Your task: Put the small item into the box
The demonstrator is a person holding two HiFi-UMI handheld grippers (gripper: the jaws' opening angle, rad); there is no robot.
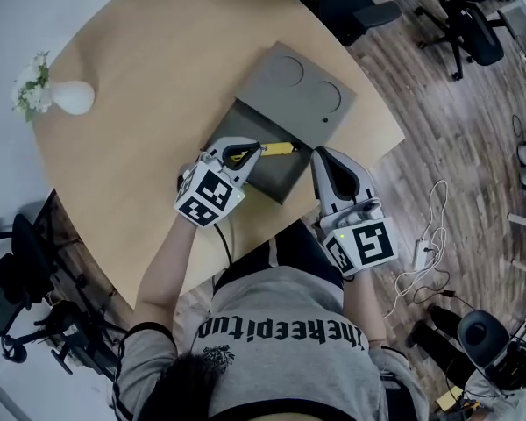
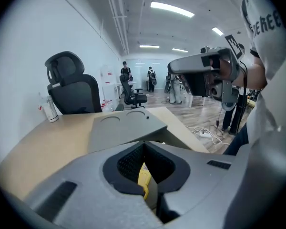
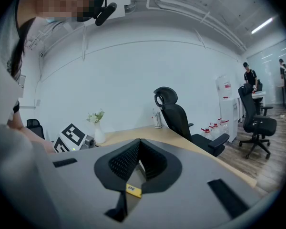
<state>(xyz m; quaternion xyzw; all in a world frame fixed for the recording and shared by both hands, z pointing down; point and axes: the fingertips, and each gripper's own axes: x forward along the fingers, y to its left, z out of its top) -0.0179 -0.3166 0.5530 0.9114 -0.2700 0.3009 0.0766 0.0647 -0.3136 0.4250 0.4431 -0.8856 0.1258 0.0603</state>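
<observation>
1. The left tongs (image 1: pixel 256 150) are pinched tight on the yellow item (image 1: pixel 279 148). It sticks out past their tip over the open box (image 1: pixel 280 184), towards the lid (image 1: pixel 298 90) side.
2. The right tongs (image 1: pixel 323 158) are closed too, with nothing in them, just beside the box's right edge.
3. To do this well, I'd lower the item below the box's rim before letting go. Keeping it level should stop it catching the wall or bouncing out. The right tongs could steady the box.
4. Count: one item, one box, one lid laid back, two tongs, and one vase (image 1: pixel 73 97) on the tabletop (image 1: pixel 140 165), well apart from the box.
</observation>
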